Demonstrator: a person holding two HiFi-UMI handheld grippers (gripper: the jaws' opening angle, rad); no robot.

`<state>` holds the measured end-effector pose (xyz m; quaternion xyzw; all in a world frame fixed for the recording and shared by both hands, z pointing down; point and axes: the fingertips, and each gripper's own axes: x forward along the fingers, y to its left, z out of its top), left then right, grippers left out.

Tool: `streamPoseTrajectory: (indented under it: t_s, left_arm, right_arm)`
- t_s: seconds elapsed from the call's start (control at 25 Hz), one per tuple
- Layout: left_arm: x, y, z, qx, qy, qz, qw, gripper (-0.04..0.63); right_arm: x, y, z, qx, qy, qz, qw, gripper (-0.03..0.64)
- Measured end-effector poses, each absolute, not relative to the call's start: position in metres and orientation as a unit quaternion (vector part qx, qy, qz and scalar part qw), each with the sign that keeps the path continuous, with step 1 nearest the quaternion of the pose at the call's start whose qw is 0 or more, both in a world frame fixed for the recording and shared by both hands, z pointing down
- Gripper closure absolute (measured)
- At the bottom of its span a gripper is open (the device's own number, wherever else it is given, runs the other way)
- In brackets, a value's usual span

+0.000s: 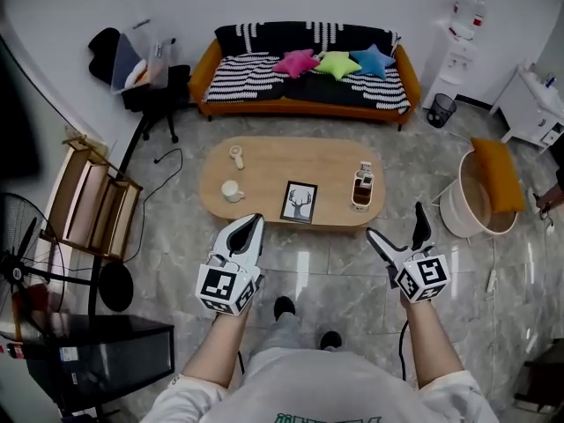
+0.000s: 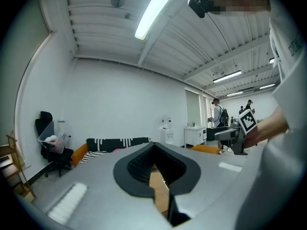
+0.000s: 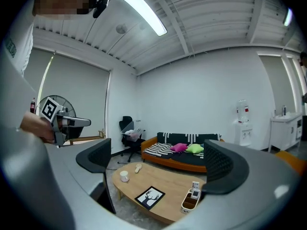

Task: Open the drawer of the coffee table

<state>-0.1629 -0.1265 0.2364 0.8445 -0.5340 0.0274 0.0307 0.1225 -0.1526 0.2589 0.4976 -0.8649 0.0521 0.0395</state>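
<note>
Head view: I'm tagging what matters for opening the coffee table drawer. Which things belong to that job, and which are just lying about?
Belongs to the job:
coffee table; left gripper, jaws together; right gripper, jaws apart. No drawer front shows.

Lying about:
mug, deer picture and organizer box on the tabletop; sofa with cushions; office chair.

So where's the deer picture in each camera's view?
Head view: the deer picture lies on the coffee table's near edge, mid-frame.
Left gripper view: not in it.
Right gripper view: low centre, seen between the open jaws.
Shared landmark: the striped sofa, in all three.
</note>
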Motion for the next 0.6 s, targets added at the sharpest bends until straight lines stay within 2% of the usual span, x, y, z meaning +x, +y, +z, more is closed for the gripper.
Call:
streamPoseTrajectory:
  t_s: [0.24, 0.6]
  left_arm:
    - [-0.19, -0.184, 0.253, 0.86, -0.508, 0.03, 0.04, 0.597]
    - [-0.162, -0.222, 0.282, 0.856, -0.512, 0.047, 0.056, 0.597]
  right_arm:
    - [0.094, -0.188, 0.281, 0.511, -0.855, 0.068, 0.051, 0.028]
    - [0.108, -0.222, 0.326, 0.491, -0.862, 0.109, 0.064, 0.028]
